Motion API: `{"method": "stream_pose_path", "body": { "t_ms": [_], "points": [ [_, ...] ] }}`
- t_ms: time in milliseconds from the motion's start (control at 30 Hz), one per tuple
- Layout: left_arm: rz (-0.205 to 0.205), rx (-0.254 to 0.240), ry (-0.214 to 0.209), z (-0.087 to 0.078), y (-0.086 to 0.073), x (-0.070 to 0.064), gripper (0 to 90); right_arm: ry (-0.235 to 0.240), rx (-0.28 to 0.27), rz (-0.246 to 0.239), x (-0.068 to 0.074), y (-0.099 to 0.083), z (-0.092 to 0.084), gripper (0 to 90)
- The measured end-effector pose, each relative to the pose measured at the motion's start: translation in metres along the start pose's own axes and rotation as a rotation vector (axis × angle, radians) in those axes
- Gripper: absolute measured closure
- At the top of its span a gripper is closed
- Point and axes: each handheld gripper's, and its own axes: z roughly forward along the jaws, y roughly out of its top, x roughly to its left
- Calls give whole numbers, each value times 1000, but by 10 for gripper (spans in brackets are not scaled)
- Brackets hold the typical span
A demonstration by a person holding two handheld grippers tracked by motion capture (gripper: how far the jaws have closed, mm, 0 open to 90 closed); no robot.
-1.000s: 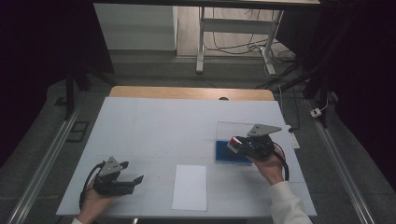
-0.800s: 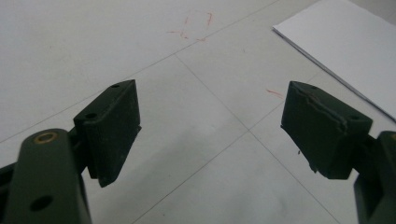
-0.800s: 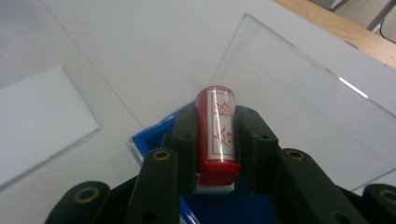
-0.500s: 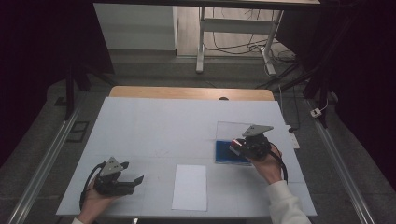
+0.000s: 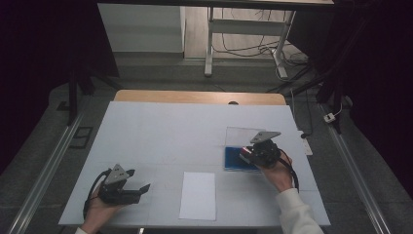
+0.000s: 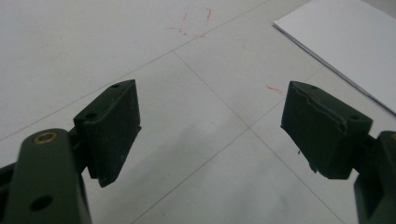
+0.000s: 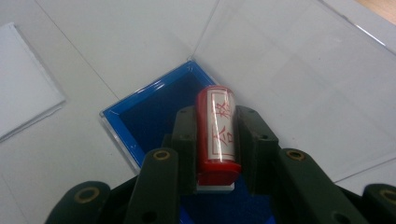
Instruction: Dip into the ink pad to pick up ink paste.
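Overhead view; two close jaw-level views

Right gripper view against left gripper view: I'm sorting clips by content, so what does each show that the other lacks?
Right gripper view: the right tool shut on a red stamp over a blue ink pad with a clear lid. Left gripper view: the left tool open, holding nothing, and red marks. Both: white paper on the table.
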Motion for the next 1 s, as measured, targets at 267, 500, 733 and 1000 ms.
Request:
{"method": "stream_pose_path", "body": {
  "t_ms": [267,500,733,1000],
  "points": [
    [1,2,0,0,0,0,200,2,12,-3,1,-1,4,704],
    [2,4,0,0,0,0,200,-3,28,-6,2,0,4,706],
    [2,5,1,0,0,0,200,7,42,22,0,0,4,708],
    [4,7,1,0,0,0,199,6,55,26,0,1,5,710]
  ]
}}
